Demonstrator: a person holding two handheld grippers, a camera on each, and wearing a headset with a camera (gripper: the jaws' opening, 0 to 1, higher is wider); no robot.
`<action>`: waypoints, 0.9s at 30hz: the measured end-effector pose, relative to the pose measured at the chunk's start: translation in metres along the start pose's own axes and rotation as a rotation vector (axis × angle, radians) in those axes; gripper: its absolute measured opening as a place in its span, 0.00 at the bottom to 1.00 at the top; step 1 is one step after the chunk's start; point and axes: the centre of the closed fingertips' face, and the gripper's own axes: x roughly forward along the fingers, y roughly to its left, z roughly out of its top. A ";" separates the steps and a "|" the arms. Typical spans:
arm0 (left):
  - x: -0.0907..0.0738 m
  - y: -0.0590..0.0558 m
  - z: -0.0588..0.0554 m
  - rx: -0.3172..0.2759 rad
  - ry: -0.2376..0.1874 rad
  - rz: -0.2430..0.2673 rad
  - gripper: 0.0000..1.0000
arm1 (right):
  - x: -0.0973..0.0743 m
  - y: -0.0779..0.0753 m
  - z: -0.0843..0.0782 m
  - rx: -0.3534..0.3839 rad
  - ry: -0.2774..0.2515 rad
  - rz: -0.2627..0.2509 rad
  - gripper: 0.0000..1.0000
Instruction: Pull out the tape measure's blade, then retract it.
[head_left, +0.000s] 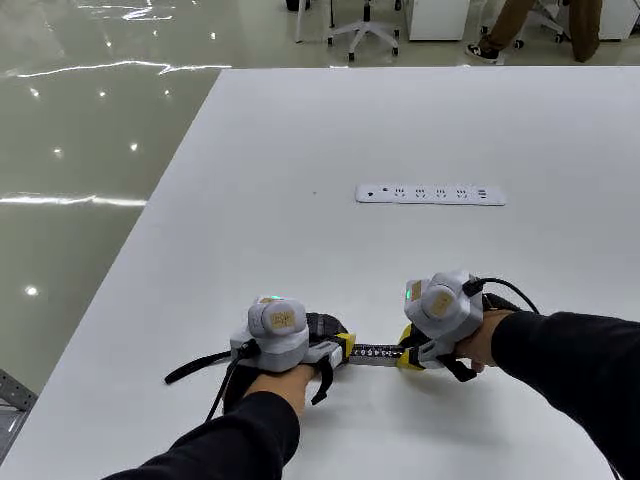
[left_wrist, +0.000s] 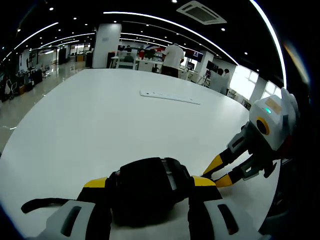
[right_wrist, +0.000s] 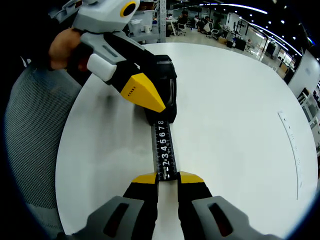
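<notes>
Down on the white counter (head_left: 300, 150), from the head view, we see the left tongs (head_left: 338, 345) clamped across the black tape measure (head_left: 325, 326), which sits on the surface near the front edge. The right tongs (head_left: 406, 356) are just beside it, pinched shut on the free end of the blade (head_left: 375, 352). A short run of blade bridges the 2 pairs of yellow tips, lying low over the counter. A black strap (head_left: 190, 367) trails from the case toward the left, and a white power strip (head_left: 430, 194) lies well apart, farther back. Next, through the left gripper view, we look along the left tongs (left_wrist: 150, 182): their 2 yellow-tipped jaws are spread only as wide as the tape measure (left_wrist: 150, 187) and press on either side of it, with the strap (left_wrist: 40, 204) curling off at the lower left. The right tongs (left_wrist: 220, 172) show at the right, jaws drawn together, and the power strip (left_wrist: 169, 97) lies far across the counter (left_wrist: 100, 115). Lastly, through the right gripper view, the right tongs (right_wrist: 167, 178) are all but closed, nipping the tip of the blade (right_wrist: 163, 145) between them. We read the marks 2 to 8 along it up to the mouth of the tape measure (right_wrist: 164, 85), which the left tongs (right_wrist: 150, 97) hold from the left.
</notes>
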 end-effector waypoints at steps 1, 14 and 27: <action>0.000 0.000 0.000 -0.001 0.001 -0.001 0.58 | 0.001 0.000 0.001 -0.001 -0.002 0.001 0.09; -0.001 0.000 -0.001 -0.016 0.002 -0.015 0.58 | 0.008 0.001 0.012 0.011 -0.029 0.007 0.10; 0.000 0.001 -0.001 -0.022 0.007 -0.021 0.58 | 0.020 0.001 0.032 0.002 -0.062 0.006 0.10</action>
